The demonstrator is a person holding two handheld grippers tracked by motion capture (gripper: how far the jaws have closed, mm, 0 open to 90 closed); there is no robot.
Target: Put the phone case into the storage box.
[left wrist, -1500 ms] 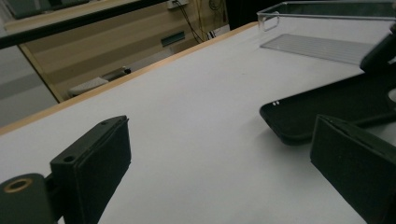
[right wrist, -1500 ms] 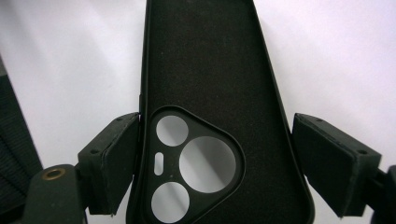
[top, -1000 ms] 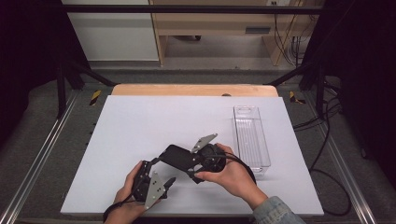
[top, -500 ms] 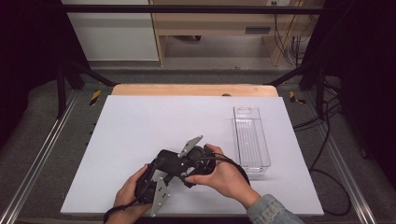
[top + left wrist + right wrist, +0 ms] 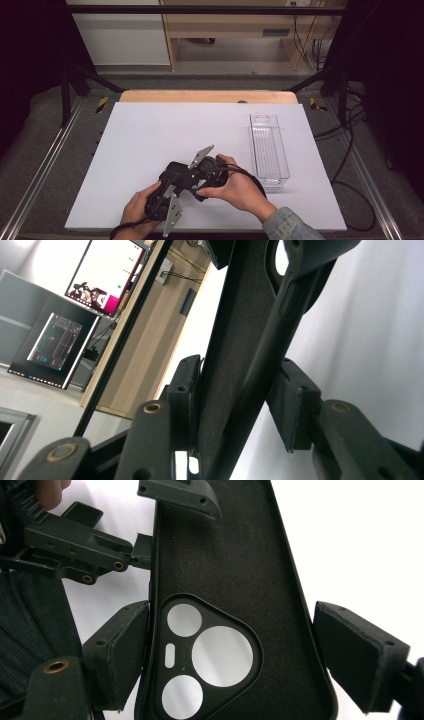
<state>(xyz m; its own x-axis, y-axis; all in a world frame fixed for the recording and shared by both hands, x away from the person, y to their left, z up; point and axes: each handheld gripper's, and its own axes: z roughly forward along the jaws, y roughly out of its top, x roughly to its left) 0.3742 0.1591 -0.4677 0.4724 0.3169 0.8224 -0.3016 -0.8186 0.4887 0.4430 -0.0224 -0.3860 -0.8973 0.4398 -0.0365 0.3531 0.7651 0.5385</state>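
Note:
A black phone case [image 5: 225, 565] with a camera cutout of three round holes lies between both grippers, just above the white table [image 5: 165, 130] near its front edge. My left gripper [image 5: 240, 370] is shut on the case's edge [image 5: 240, 340], its pads pressed on both faces. From the right gripper view, those left jaws clamp the case's far end. My right gripper [image 5: 230, 615] stands open around the camera end: its left pad [image 5: 122, 650] touches the case's side, the right pad [image 5: 355, 655] stays apart. In the high view the left gripper [image 5: 167, 195] and right gripper [image 5: 200, 175] meet at the case [image 5: 175, 172].
A long clear plastic tray [image 5: 269, 147] lies on the right side of the table, close to the right hand. A wooden strip [image 5: 207, 96] runs along the table's far edge. Cables trail on the floor at right. A lit monitor [image 5: 107, 270] stands beyond the table.
Both hands have drawn together and shifted slightly left and nearer. The right gripper has come up around the case that the left gripper holds.

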